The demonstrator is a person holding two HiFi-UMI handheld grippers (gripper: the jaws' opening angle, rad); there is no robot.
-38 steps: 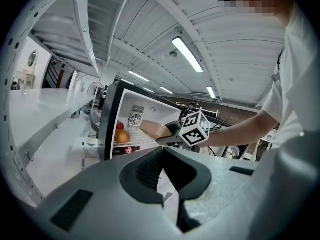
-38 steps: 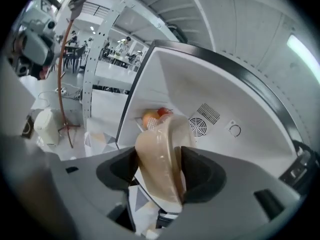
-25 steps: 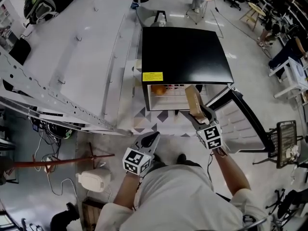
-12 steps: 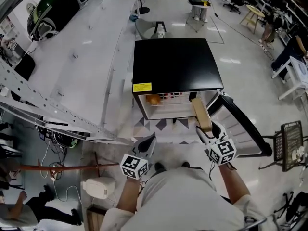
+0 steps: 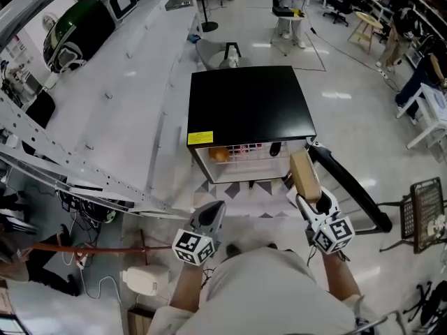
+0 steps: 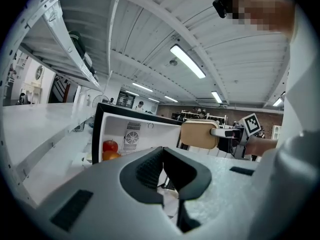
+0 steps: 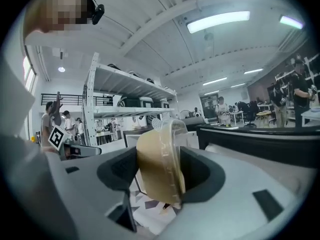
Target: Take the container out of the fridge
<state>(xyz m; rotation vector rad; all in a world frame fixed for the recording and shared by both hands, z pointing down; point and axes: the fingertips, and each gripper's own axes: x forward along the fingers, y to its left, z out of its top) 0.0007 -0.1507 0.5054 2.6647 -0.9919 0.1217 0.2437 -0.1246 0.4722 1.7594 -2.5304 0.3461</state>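
Container [image 5: 304, 175], tan with a clear lid, clenched on edge in right tool [image 5: 312, 199], outside the open fridge [image 5: 248, 107], left tool [image 5: 211, 213] closed on nothing, fruit [image 5: 219, 154] inside

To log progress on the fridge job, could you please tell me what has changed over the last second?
The right gripper drew back from the fridge mouth toward the person, bringing the container fully clear of the opening. It kept its grip throughout. The left gripper stayed shut and empty, the door stayed open, and the fruit stayed inside.
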